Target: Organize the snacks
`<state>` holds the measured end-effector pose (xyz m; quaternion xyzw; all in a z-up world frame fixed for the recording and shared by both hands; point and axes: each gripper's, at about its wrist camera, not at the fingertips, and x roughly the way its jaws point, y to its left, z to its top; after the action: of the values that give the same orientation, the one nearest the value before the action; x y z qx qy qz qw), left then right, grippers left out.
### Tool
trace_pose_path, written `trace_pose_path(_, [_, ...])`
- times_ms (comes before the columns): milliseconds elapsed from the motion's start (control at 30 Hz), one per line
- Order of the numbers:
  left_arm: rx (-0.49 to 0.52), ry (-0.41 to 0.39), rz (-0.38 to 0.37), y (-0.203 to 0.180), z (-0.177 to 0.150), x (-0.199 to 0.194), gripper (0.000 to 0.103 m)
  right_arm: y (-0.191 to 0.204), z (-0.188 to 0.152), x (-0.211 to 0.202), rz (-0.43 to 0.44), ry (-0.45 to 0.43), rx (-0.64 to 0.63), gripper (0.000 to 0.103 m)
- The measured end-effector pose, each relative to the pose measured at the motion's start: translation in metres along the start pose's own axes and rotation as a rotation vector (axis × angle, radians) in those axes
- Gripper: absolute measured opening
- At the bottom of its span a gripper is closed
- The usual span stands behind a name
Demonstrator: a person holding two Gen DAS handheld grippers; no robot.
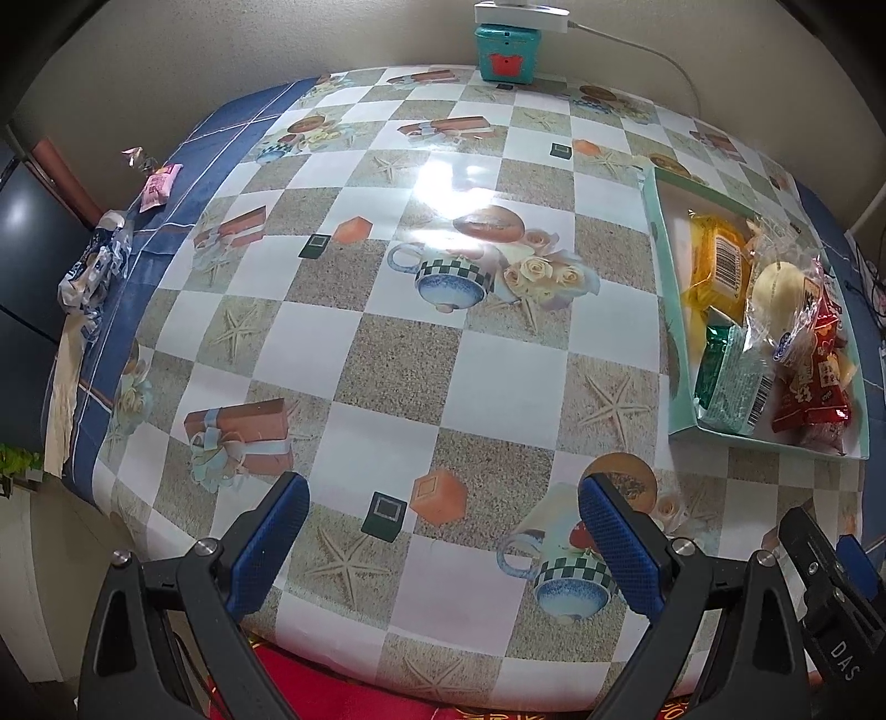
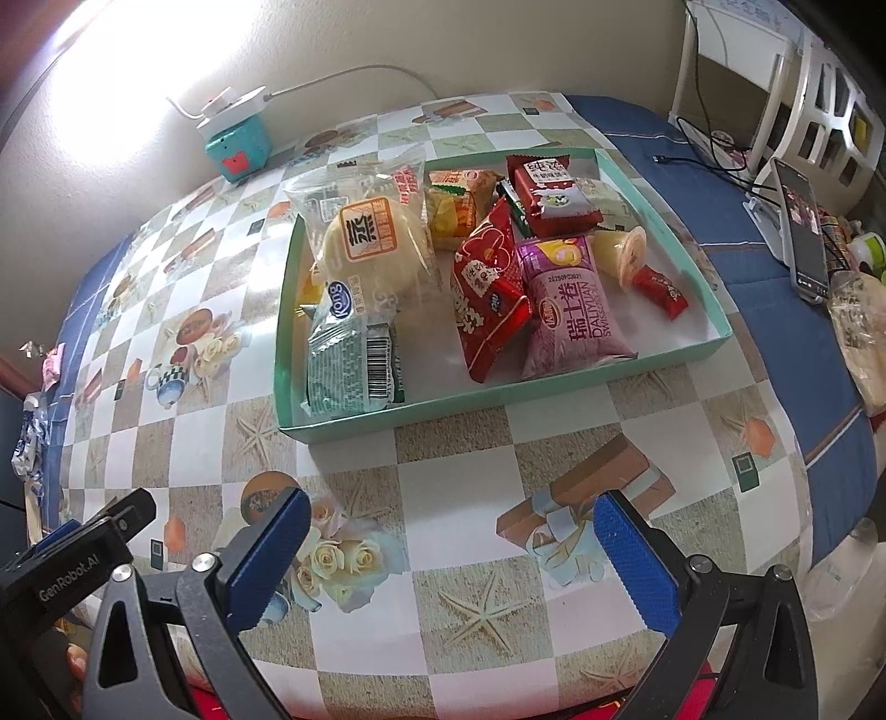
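A shallow mint-green box [image 2: 498,396] [image 1: 678,343] on the patterned table holds several snack packs: a clear bag with a pale bun [image 2: 365,238] [image 1: 781,291], a green pack [image 2: 349,371] [image 1: 731,382], a red pack [image 2: 484,299] [image 1: 811,399], a pink Swiss-roll pack [image 2: 570,310], a dark red pack [image 2: 551,194], a yellow pack [image 2: 457,202] [image 1: 717,263], a jelly cup [image 2: 623,252] and a small red candy [image 2: 662,291]. My right gripper [image 2: 451,551] stands open in front of the box, empty. My left gripper [image 1: 443,531] is open over the bare tablecloth, left of the box.
A teal cube [image 1: 506,52] [image 2: 238,149] with a white power strip sits at the back wall. A pink packet [image 1: 159,185] and a crumpled blue-white wrapper [image 1: 94,266] lie at the table's left edge. A phone on a stand [image 2: 803,232] and cables are on the right.
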<state>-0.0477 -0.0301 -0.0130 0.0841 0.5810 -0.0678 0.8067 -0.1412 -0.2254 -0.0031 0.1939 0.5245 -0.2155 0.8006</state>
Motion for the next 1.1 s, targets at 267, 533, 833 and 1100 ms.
trace_pose_path(267, [0.012, 0.006, -0.004, -0.0021, 0.0011, 0.0016, 0.098, 0.0041, 0.0014, 0.0013, -0.006, 0.004, -0.015, 0.103])
trace_pose_path(533, [0.023, 0.000, -0.003, -0.0031, 0.0025, 0.0010, 0.098, 0.0059, 0.0045, 0.0026, -0.010, 0.005, -0.027, 0.103])
trace_pose_path(833, [0.030, -0.001, -0.008, -0.0037, 0.0038, 0.0006, 0.098, 0.0070, 0.0074, 0.0033, -0.022, 0.005, -0.037, 0.103])
trace_pose_path(1100, [0.034, 0.000, -0.015, -0.0046, 0.0041, 0.0005, 0.098, 0.0088, 0.0076, 0.0018, -0.030, -0.004, -0.040, 0.103])
